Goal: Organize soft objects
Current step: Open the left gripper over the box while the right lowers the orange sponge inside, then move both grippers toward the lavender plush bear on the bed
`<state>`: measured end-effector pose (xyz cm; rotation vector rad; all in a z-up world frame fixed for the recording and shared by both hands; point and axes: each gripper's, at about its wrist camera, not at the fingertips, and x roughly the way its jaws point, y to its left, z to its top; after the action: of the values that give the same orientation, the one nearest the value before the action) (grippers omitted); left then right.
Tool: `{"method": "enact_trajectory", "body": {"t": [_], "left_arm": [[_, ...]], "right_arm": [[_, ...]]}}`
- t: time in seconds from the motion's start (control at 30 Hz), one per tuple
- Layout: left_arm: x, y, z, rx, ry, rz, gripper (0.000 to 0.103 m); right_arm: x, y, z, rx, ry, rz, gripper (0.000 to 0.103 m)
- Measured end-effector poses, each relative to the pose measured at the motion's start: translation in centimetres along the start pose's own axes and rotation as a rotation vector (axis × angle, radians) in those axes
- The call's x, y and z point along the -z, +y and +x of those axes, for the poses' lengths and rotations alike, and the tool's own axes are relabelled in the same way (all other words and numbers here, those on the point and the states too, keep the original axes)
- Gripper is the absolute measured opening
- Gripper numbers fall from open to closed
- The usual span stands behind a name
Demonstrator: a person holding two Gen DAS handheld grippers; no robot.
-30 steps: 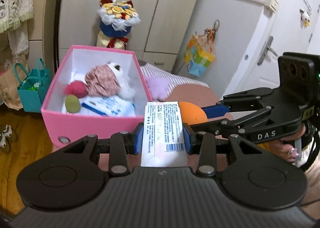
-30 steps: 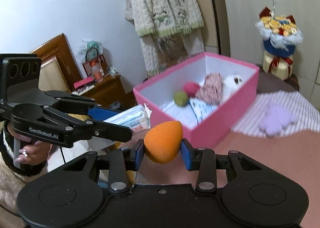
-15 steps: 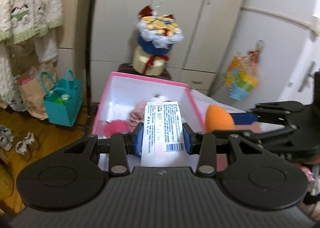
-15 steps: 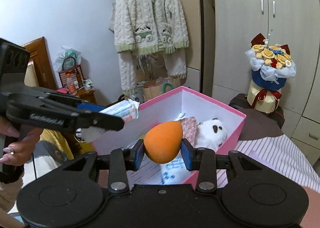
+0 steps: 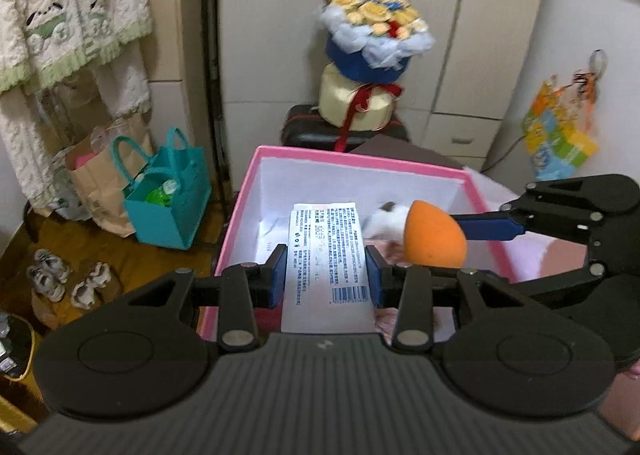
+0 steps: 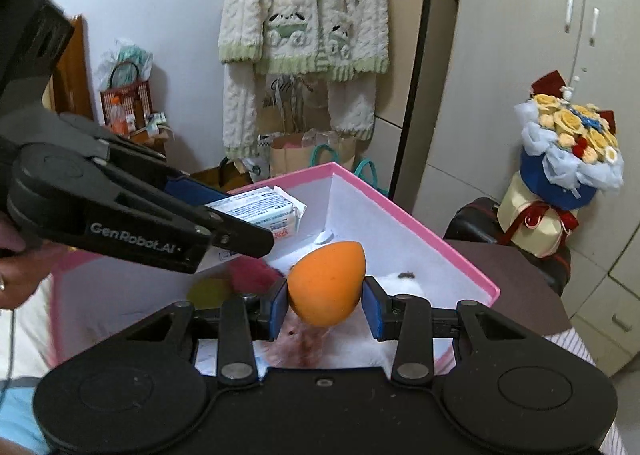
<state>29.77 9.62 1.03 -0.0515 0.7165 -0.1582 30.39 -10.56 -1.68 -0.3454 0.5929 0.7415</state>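
Both loads over the pink box (image 5: pixel 400 169), release not yet done.

Left gripper (image 5: pixel 326 275): pads clamped on the flat sides of the white tissue pack (image 5: pixel 326 255). Pack long axis along the fingers, pointing forward and down toward the box's far wall; barcode end nearest the camera. Hangs above the box's left half, near the left wall, clear of the rim.

Right gripper (image 6: pixel 326 307): pinching the orange egg-shaped sponge (image 6: pixel 326 283) across its belly. Sponge long axis tilted up, narrow tip pointing up and right, blunt end low between the pads. Sits above the box's middle, over the white plush (image 6: pixel 404 287) and the patterned fabric piece (image 6: pixel 304 339).

Key relation: box floor directly below and ahead of both grippers, so only a short drop needed. Left gripper nearer the free floor at the far-left corner; right gripper over already-occupied space.

Likely next: open both. Sponge probably rolls off the plush; pack probably lands flat.

Red ball (image 6: pixel 256 273) and green ball (image 6: pixel 208 289) blurred beneath the left gripper in the right wrist view.
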Motion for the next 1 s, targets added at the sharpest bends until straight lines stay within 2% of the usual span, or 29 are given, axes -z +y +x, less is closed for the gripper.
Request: {"method": "enact_trajectory", "body": {"t": [0.07,0.23,0.33,0.43,0.5,0.73,1.0], "left_arm": [[0.1,-0.3,0.6,-0.028,0.003,0.019,0.038],[-0.4,-0.8,2.0,-0.045,0.024,0.019,0.039],[-0.6,-0.7,2.5,-0.054,0.029,0.005,0.04],[-0.6,-0.7,1.7,-0.064,-0.018,0.009,0.044],[-0.4,-0.7,0.7,-0.064,-0.044,0.02,0.046],[0.8,-0.2,-3.8,-0.029,-0.062,0.018,0.052],[2.6,-1.6,-8.9,0.082,-0.04,0.05,0.054]], "right_arm": [[0.0,-0.3,0.9,-0.008,0.007,-0.019,0.044],[-0.2,-0.5,2.3,-0.02,0.01,-0.068,0.045],[-0.3,-0.7,2.8,-0.028,0.013,-0.068,0.051],[0.0,-0.7,2.4,-0.036,0.007,-0.065,0.056],[0.2,-0.7,1.6,-0.035,-0.016,-0.063,0.062],[1.3,-1.5,-2.9,-0.049,-0.079,0.009,0.062],[3.1,-2.1,-9.6,-0.075,-0.109,0.122,0.063]]}}
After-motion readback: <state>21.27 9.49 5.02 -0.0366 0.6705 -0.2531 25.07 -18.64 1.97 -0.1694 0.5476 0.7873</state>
